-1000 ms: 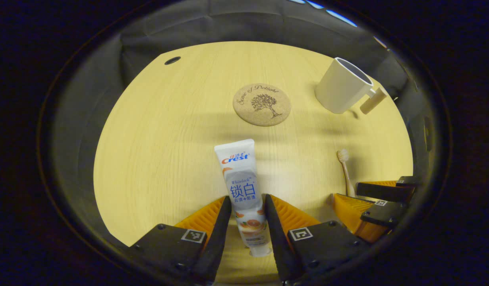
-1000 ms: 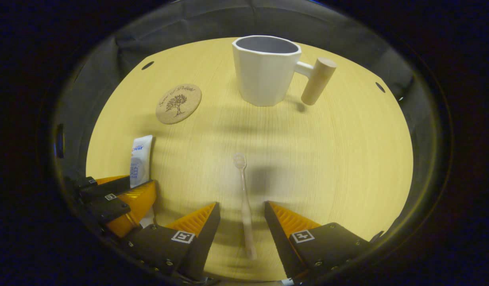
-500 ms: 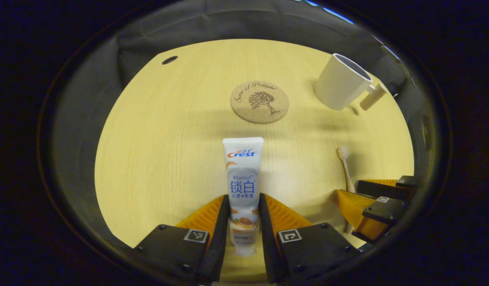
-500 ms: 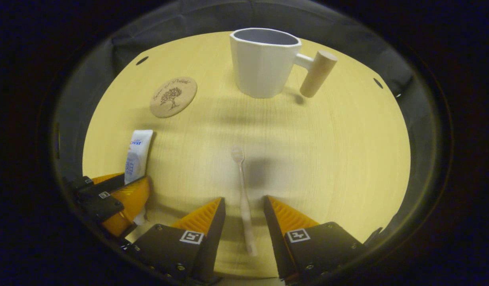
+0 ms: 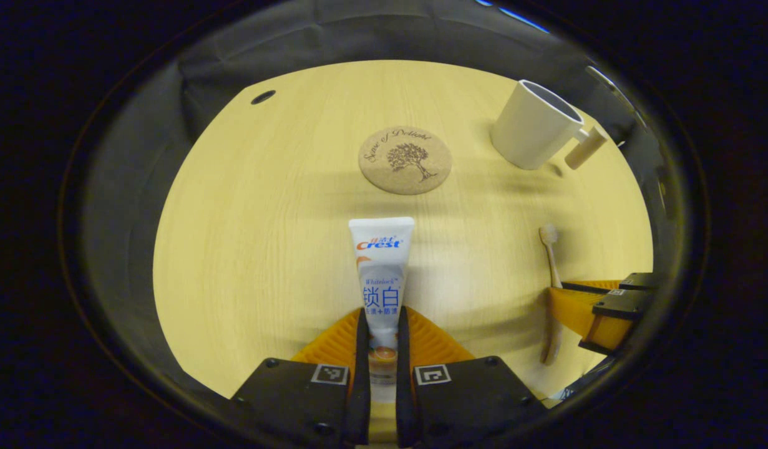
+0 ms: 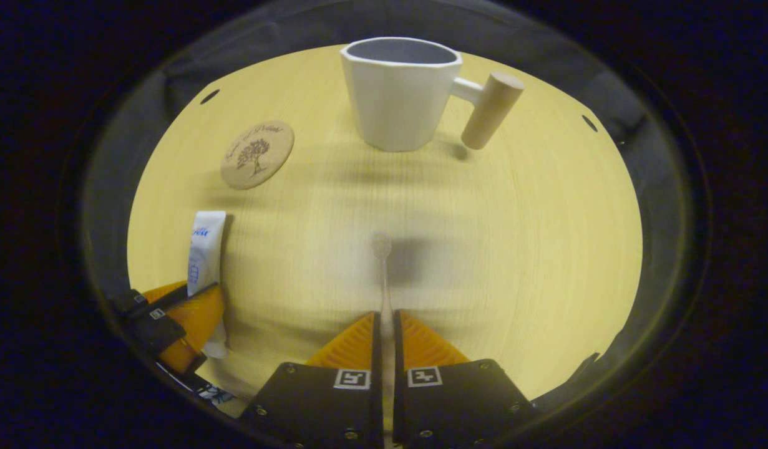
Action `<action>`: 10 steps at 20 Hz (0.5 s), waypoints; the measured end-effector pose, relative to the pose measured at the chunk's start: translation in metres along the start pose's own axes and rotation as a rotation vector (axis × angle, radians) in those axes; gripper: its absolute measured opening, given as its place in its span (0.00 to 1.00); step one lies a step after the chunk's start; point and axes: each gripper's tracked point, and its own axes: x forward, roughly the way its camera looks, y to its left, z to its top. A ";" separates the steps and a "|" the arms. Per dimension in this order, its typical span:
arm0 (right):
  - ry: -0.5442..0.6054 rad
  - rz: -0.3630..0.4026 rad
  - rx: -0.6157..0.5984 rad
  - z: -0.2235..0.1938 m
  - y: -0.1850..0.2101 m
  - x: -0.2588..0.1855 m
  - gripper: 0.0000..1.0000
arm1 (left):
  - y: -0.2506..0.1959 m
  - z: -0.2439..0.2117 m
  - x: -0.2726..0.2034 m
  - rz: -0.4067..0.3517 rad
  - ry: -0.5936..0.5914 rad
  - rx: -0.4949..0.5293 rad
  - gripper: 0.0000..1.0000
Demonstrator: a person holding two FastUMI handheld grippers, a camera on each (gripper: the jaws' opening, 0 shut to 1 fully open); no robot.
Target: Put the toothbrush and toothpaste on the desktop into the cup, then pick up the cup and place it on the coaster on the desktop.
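In the left gripper view my left gripper point(image 5: 381, 324) is shut on the lower part of a white toothpaste tube point(image 5: 382, 262), whose flat end points toward a round cork coaster point(image 5: 405, 160). A white cup point(image 5: 532, 125) with a wooden handle stands upright at the far right. In the right gripper view my right gripper point(image 6: 385, 327) is shut on the handle of a pale toothbrush point(image 6: 382, 262), bristle head pointing toward the cup point(image 6: 398, 93). The coaster point(image 6: 257, 154) lies left of the cup. The left gripper point(image 6: 174, 315) with the tube point(image 6: 204, 252) shows at the lower left.
Everything lies on a light wooden tabletop point(image 6: 515, 237) ringed by black cloth. Small dark holes point(image 5: 262, 96) sit near the far corners. The right gripper point(image 5: 599, 305) and toothbrush point(image 5: 551, 249) appear at the right edge of the left gripper view.
Both grippers have shut: the left one's fingers came together onto the toothpaste tube, the right one's onto the toothbrush handle. The tube has straightened between the left fingers.
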 end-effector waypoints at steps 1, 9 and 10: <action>0.007 0.006 0.015 0.001 0.000 0.001 0.09 | 0.001 -0.002 0.001 -0.001 0.003 -0.001 0.25; -0.065 0.083 0.119 0.016 -0.005 -0.016 0.08 | 0.021 0.010 -0.019 0.044 -0.061 -0.050 0.14; -0.083 0.089 0.129 0.020 -0.007 -0.021 0.08 | 0.024 0.012 -0.024 0.051 -0.074 -0.049 0.14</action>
